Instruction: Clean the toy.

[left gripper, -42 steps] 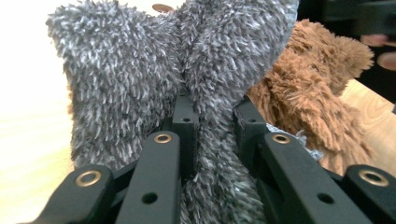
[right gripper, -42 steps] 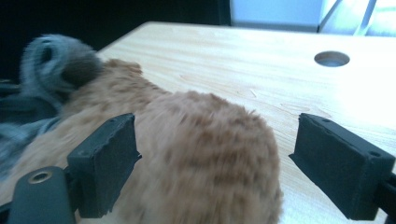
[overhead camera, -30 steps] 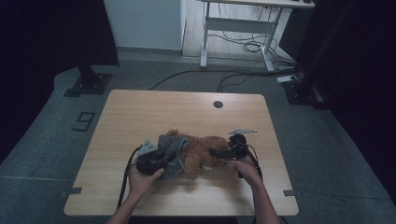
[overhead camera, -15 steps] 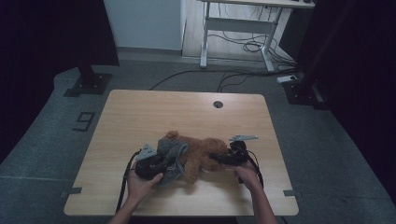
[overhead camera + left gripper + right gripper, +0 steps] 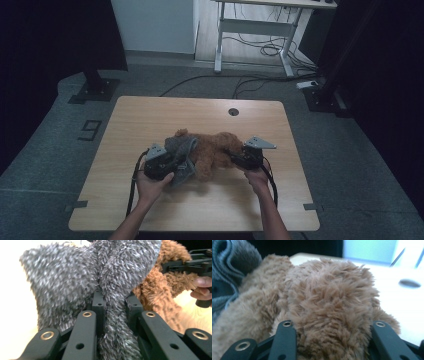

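A brown plush toy (image 5: 214,152) lies on the wooden table (image 5: 200,115) with a grey fuzzy cloth (image 5: 181,147) wrapped over its left part. My left gripper (image 5: 179,163) is shut on a fold of that grey cloth (image 5: 65,277); the fold runs pinched between its jaws (image 5: 113,298). My right gripper (image 5: 233,156) is at the toy's right end. Its jaws have just been closing, and the brown fur (image 5: 329,297) now bulges between them (image 5: 332,325), pressed on both sides. The left gripper view has the right gripper (image 5: 190,263) beyond the toy (image 5: 160,297).
A round cable hole (image 5: 233,111) sits near the table's far edge, also at the right in the right gripper view as a dark hole (image 5: 409,283). Bare tabletop surrounds the toy. A desk frame (image 5: 255,30) and floor cables stand behind the table.
The right gripper's jaws have closed in on the brown toy's right end. The left gripper keeps its hold on the grey cloth, and both hands have stayed almost in place.
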